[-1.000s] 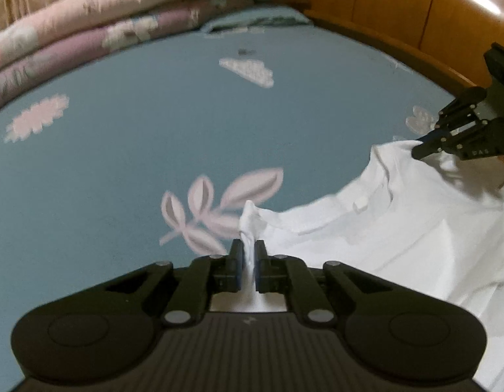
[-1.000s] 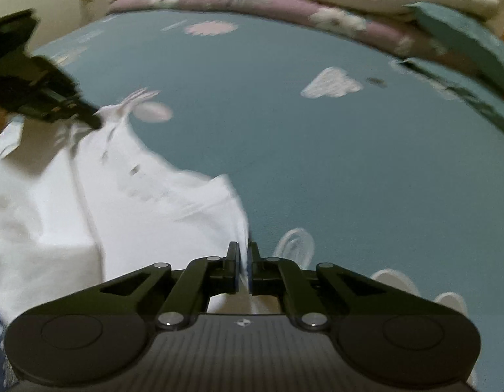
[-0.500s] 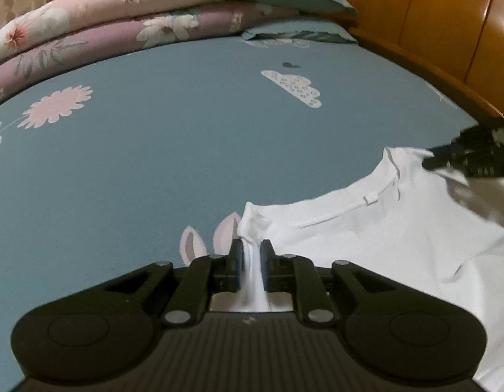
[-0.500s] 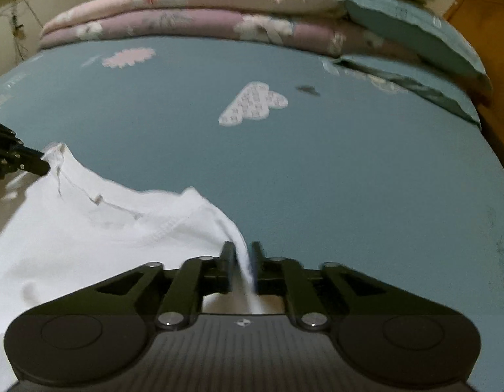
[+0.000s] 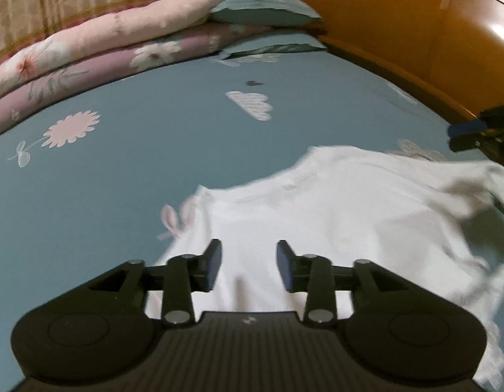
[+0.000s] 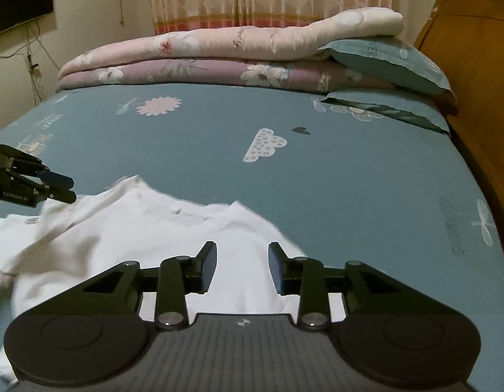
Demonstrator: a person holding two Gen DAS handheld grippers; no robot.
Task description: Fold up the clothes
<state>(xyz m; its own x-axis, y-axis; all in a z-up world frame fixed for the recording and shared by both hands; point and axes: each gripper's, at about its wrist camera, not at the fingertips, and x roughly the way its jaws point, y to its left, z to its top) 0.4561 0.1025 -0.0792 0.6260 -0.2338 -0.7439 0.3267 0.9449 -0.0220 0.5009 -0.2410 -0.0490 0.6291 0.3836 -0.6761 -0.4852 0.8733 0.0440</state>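
Beneath both grippers' spread fingers [image 5: 213, 263] lies shirt [image 5: 333, 215].

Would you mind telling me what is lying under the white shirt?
The white shirt lies on the blue bedsheet. A pink printed motif pokes out at its edge; the rest of the sheet beneath is covered, so anything else there cannot be seen.

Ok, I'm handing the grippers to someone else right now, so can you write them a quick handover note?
Left gripper: open, holding nothing, above the white shirt.
Right gripper: open, holding nothing, above the same shirt.
The shirt lies on the blue bedsheet, collar towards the stacked quilts, still wrinkled near the sides.
Done: shirt laid out and released.
Left: smooth it, then make every fold; none shows yet.
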